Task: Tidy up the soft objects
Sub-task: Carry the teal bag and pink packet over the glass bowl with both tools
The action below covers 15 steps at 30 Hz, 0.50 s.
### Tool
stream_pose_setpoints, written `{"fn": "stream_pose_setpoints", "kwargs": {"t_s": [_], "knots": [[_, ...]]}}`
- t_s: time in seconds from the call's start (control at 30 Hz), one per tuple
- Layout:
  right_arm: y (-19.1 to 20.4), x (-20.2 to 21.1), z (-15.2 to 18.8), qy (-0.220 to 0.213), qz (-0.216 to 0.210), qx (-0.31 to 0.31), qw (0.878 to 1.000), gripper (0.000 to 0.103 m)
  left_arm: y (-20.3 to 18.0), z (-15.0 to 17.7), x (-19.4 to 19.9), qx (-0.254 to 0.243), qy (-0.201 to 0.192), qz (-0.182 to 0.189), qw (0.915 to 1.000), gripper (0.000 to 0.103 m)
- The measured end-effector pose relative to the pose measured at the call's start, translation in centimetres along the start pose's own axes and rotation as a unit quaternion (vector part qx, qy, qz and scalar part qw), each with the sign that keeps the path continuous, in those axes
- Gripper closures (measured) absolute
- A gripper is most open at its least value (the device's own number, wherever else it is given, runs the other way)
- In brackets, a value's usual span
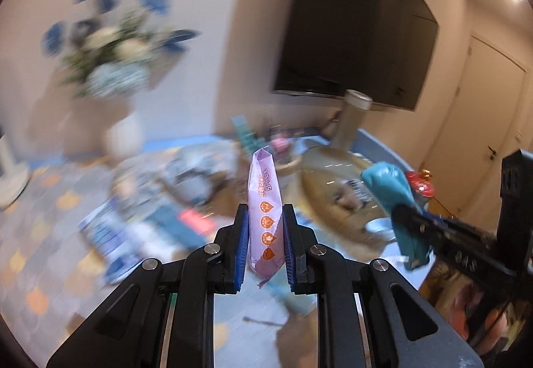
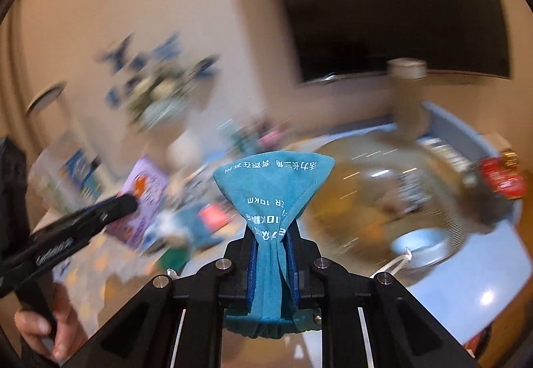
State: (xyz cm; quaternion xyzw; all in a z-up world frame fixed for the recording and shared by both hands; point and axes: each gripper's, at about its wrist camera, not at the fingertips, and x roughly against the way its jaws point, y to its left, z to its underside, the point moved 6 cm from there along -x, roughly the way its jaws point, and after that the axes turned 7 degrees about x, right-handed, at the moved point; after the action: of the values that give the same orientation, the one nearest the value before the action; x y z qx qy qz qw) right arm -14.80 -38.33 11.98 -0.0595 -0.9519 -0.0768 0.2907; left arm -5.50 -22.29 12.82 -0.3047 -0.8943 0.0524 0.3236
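Observation:
My left gripper (image 1: 265,218) is shut on a purple soft pack (image 1: 265,218) with orange drop marks, held upright above the table. In the right wrist view the left gripper (image 2: 128,201) shows at the left with the purple pack (image 2: 143,198). My right gripper (image 2: 271,234) is shut on a teal cloth pouch (image 2: 271,181) with white print, which fans out above the fingers. In the left wrist view the right gripper (image 1: 404,213) holds the teal pouch (image 1: 389,184) at the right.
A blurred table (image 2: 483,274) carries a round brown tray (image 2: 363,201), a small blue bowl (image 2: 418,246), a red packet (image 2: 503,181), a tall metal bottle (image 1: 353,121) and scattered items. A flower vase (image 1: 123,131) and a dark wall TV (image 1: 356,31) stand behind.

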Motion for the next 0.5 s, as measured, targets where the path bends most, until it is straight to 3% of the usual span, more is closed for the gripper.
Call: {"fn": "stream_pose_setpoints", "kwargs": {"t_s": [0.23,0.43,0.47,0.5], "knots": [[-9.8,-1.0,-3.1,0.007,0.078,-0.047,0.996,0.088,-8.9,-1.8,-7.1,-0.05,0.038,0.057,0.9964,0.087],[-14.0,-4.3,-3.1,0.045,0.095,-0.078,0.991,0.088,-12.0,-1.8,-12.7,-0.068,0.066,0.061,0.9936,0.087],[-14.2,-4.7,-3.2,0.048,0.092,-0.077,0.992,0.087,-12.2,-1.9,-13.3,-0.068,0.067,0.062,0.9935,0.08],[-14.3,-5.2,-3.3,0.053,0.088,-0.076,0.992,0.081,-12.2,-1.9,-13.9,-0.069,0.067,0.06,0.9936,0.064]]}}
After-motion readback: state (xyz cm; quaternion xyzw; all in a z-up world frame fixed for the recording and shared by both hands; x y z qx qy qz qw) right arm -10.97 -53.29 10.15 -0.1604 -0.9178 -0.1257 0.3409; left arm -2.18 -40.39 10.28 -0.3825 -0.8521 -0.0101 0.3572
